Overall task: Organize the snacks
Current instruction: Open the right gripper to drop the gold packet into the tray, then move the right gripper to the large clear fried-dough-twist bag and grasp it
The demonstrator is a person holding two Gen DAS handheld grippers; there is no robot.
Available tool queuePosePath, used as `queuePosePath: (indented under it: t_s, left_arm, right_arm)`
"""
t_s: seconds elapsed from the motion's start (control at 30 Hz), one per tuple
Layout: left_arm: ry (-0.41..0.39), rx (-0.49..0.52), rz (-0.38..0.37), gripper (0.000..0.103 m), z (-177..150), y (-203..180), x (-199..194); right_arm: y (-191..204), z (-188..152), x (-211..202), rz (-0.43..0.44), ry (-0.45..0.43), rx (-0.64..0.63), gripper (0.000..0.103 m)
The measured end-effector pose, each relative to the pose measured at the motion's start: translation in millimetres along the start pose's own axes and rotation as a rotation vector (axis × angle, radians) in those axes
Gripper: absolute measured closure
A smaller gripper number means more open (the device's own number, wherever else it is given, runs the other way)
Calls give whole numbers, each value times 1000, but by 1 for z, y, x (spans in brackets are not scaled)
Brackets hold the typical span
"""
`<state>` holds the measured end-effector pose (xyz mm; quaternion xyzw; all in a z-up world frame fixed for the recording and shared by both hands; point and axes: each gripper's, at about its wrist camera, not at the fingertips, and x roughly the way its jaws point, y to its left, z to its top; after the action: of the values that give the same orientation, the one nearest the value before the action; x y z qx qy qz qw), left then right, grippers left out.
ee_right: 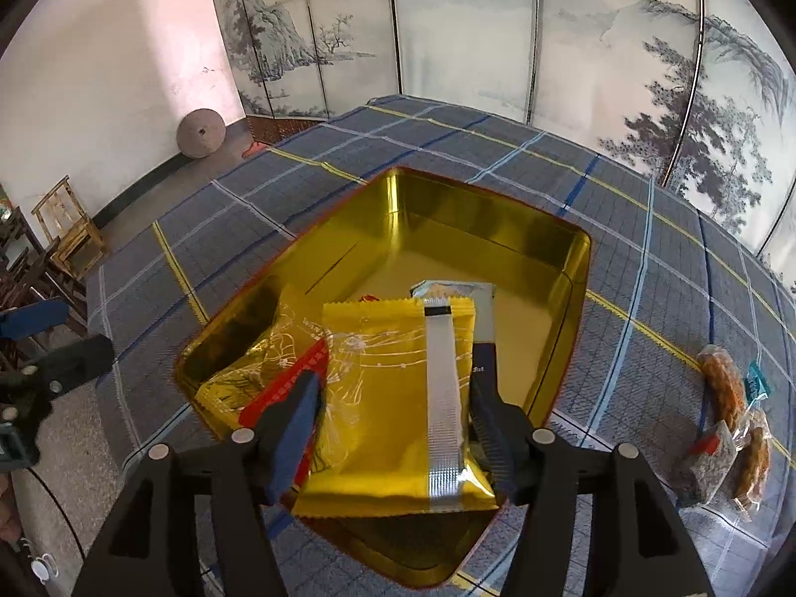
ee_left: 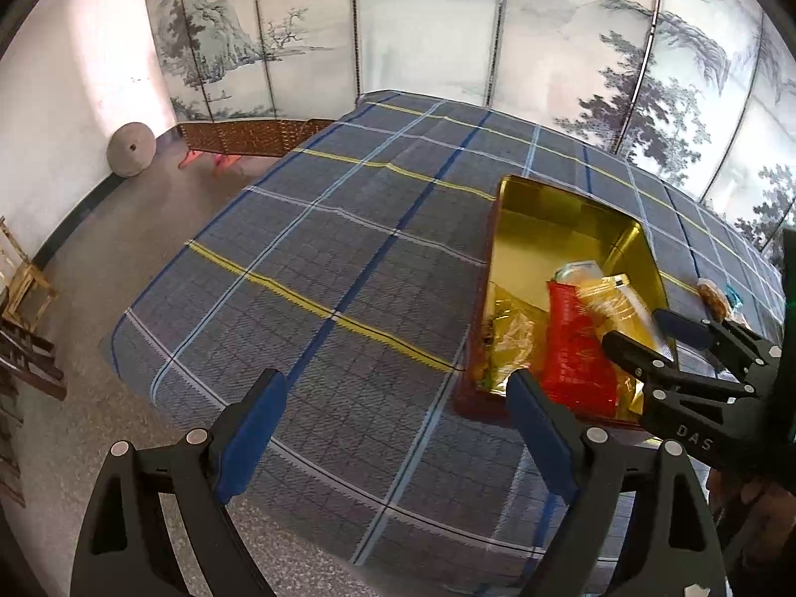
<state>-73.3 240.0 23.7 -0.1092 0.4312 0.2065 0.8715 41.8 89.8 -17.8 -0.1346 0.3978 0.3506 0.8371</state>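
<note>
A gold tin box with a red outside stands open on the plaid cloth. It holds several snack packets, among them a red one and a clear gold one. My right gripper is shut on a yellow snack packet with a silver seam, held over the box's near end; it also shows in the left wrist view. My left gripper is open and empty above the cloth, left of the box.
Loose wrapped snacks lie on the plaid-covered table to the right of the box. A painted folding screen stands behind. Wooden chairs and a round stone are on the floor at left.
</note>
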Motion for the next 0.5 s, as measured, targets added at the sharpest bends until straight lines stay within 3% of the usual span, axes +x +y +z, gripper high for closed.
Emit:
queuePosePath:
  t_s: [0.23,0.5]
  left_arm:
    - [-10,39,-16,15,5,-21,-4]
    - [-18,138,-77,15,7,-70,-4]
  right_arm:
    - [-27,-8,-32,-12,-52,38,36]
    - [-109,-35,-70,-163,-66,154,37]
